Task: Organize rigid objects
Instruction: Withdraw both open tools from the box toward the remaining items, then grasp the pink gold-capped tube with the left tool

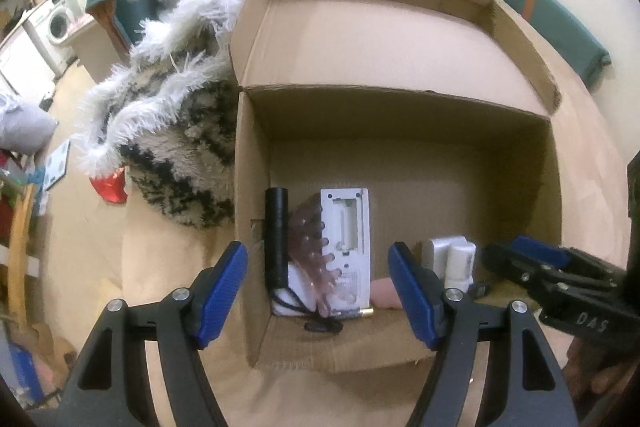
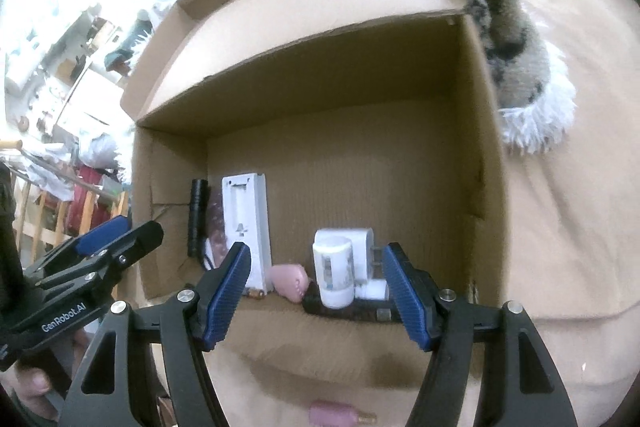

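While hovering above the cardboard box (image 1: 256, 147): left gripper (image 1: 318, 297) apart, empty; right gripper (image 2: 316, 295) apart, empty.

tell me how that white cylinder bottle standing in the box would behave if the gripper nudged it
The white bottle stands upright and is taller than it is wide, so a sideways nudge would probably tip it. Once down, its round body would likely roll across the cardboard box floor. It looks like smooth plastic, so possibly a bit slippery.
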Available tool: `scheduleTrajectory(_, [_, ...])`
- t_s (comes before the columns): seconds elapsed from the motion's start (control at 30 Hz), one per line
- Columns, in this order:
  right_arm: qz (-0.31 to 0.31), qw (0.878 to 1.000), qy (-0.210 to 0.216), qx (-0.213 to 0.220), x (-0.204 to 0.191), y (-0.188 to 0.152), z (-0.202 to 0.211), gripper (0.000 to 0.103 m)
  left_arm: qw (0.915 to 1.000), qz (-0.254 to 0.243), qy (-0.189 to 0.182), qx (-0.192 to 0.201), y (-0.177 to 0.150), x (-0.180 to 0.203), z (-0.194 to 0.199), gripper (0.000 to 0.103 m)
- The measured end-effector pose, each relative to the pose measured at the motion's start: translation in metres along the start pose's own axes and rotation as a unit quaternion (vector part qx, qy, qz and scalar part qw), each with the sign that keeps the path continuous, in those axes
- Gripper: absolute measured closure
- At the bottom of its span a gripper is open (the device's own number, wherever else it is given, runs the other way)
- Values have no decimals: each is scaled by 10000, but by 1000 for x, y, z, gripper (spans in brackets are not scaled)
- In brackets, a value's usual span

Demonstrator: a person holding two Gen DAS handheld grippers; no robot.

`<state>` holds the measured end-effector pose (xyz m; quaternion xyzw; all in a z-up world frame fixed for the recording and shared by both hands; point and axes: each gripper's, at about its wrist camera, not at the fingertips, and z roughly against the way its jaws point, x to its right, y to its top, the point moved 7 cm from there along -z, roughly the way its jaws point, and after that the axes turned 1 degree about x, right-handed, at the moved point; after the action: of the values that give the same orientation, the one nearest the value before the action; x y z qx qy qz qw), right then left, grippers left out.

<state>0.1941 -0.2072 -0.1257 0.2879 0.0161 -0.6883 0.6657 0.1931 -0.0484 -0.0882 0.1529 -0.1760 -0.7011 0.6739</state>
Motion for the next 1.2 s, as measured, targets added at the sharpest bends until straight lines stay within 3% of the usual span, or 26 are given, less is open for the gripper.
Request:
scheduleTrajectory(0.23, [-195,9997,-7,174,10,-20,28,31,10000,-50,26,22,-33,-1,26,33])
scheduleTrajectory(0.5, [-532,9982,101,247,23,-56,52,31,9991,159,7,-390,-86,5,24,33])
scheduleTrajectory(0.77, [-881,9960,-44,126,52,-82,58,31,9932,248,-236,-1108,-153,66,-10,33])
scheduleTrajectory(0.87, [-1110,9937,-36,136,62,-81,57,31,9937,143,-321,-1062,-167,98,-19,32])
scheduleTrajectory(0.97, [-1313,9912,53,148,69,-79,58,31,9935,-236,27,-1109,-176,123,-33,32])
scheduleTrajectory(1.13, [-1387,9902,124,101,72,-78,56,31,9906,-292,75,-1330,-185,139,-57,33])
scheduleTrajectory(1.2, [-1377,9904,125,43,72,-78,53,31,9905,-289,48,-1343,-187,139,-60,37])
